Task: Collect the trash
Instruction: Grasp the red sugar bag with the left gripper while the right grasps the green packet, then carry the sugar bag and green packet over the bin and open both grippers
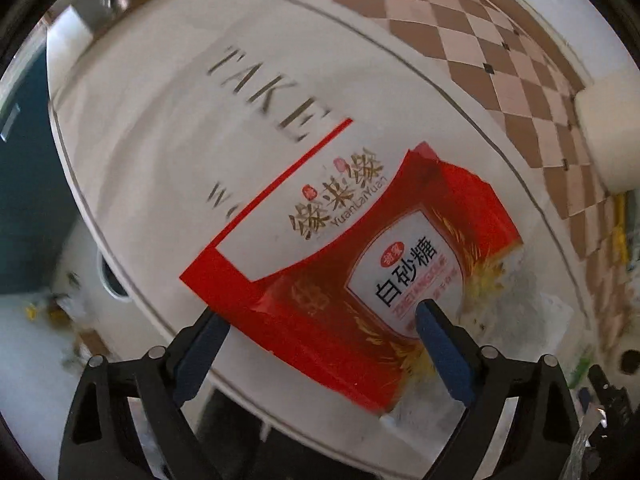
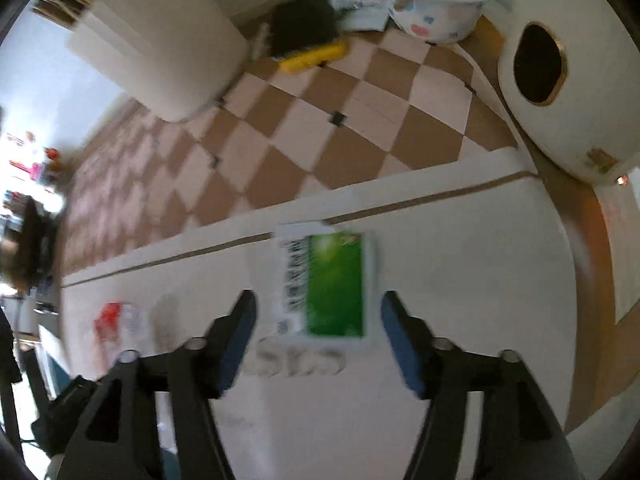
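Observation:
In the left wrist view a red and white sugar bag (image 1: 356, 264) with Chinese print lies flat on a white surface printed with grey letters (image 1: 168, 128). My left gripper (image 1: 320, 320) is open, with its fingers at the bag's near edge on either side of it. In the right wrist view a green and white wrapper (image 2: 332, 284) with a barcode lies on the same white surface. My right gripper (image 2: 318, 320) is open and its fingers straddle the wrapper's near end. The view is blurred.
A white bin with a dark oval opening (image 2: 540, 64) stands at the right. A checkered brown floor (image 2: 312, 128) lies beyond the surface's edge. A red and white scrap (image 2: 116, 320) lies at the left. A white bucket (image 2: 440, 12) and a yellow and black object (image 2: 308, 44) sit on the floor.

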The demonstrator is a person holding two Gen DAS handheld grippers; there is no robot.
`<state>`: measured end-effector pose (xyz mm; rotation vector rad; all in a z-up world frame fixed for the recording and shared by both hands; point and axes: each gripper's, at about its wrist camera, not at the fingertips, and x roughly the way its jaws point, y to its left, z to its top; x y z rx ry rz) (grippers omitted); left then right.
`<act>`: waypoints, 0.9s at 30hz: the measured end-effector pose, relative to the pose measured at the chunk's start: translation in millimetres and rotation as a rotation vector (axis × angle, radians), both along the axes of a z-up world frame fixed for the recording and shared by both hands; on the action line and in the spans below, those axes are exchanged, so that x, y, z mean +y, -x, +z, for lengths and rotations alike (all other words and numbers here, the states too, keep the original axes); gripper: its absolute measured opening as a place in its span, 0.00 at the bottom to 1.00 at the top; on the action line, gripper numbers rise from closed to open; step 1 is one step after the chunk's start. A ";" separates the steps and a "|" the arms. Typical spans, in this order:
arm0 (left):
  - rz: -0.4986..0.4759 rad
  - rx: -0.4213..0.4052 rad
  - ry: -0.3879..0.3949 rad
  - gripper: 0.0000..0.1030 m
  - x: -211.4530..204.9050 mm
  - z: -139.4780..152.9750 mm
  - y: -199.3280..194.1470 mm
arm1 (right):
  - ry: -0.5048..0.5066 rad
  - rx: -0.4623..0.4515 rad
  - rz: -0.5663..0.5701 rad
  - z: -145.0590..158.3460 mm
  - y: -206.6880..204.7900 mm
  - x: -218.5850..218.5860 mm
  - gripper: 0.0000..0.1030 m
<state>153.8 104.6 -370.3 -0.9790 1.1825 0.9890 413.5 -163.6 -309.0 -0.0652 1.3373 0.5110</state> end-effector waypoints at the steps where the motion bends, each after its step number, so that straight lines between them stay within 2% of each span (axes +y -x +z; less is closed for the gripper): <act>1: -0.003 0.022 -0.022 0.87 -0.7 -0.3 -7.2 | 0.014 0.003 0.002 -4.5 -3.3 2.0 0.67; 3: 0.004 0.044 -0.060 0.78 -3.0 3.3 -16.3 | 0.053 -0.018 0.024 -14.2 -7.8 11.0 0.72; 5: 0.008 0.072 -0.101 0.55 -3.5 9.2 -23.0 | 0.073 -0.036 0.061 -16.2 -5.9 20.7 0.73; 6: -0.003 0.090 -0.120 0.48 -3.6 11.4 -26.9 | 0.096 -0.061 0.077 -16.1 -3.0 26.0 0.73; 7: -0.015 0.104 -0.136 0.32 -3.3 13.5 -29.8 | 0.123 -0.092 0.091 -16.8 1.3 31.6 0.73; 8: -0.027 0.113 -0.149 0.21 -3.0 15.1 -32.0 | 0.134 -0.115 0.108 -17.0 4.6 35.1 0.72; 9: -0.039 0.116 -0.159 0.18 -2.7 16.6 -33.8 | 0.149 -0.143 0.132 -17.0 8.3 39.2 0.68; 10: -0.048 0.114 -0.166 0.11 -2.8 18.3 -35.0 | 0.164 -0.161 0.147 -16.9 10.7 41.4 0.65; 11: -0.056 0.112 -0.172 0.01 -3.2 20.2 -35.9 | 0.190 -0.197 0.169 -16.5 14.6 44.0 0.55; 12: -0.058 0.101 -0.171 0.01 -3.4 24.0 -32.0 | 0.195 -0.211 0.173 -16.0 16.6 45.1 0.42; 13: -0.058 0.087 -0.173 0.01 -4.1 29.5 -28.8 | 0.190 -0.223 0.175 -13.9 17.0 43.9 0.35; 14: -0.057 0.083 -0.177 0.01 -5.7 32.9 -25.0 | 0.189 -0.226 0.177 -12.7 16.5 42.9 0.15; 15: -0.062 0.067 -0.186 0.01 -7.0 39.9 -23.2 | 0.180 -0.221 0.178 -11.6 14.9 41.6 0.06; 17: -0.072 0.035 -0.212 0.01 -7.6 57.6 -20.7 | 0.128 -0.168 0.161 -9.6 9.1 35.8 0.04; 23: -0.079 -0.028 -0.322 0.00 -3.4 112.6 -3.0 | 0.016 -0.130 0.148 11.9 19.0 30.9 0.02; 27: -0.064 -0.052 -0.409 0.00 10.2 144.6 23.4 | -0.049 -0.110 0.177 30.3 34.2 41.2 0.02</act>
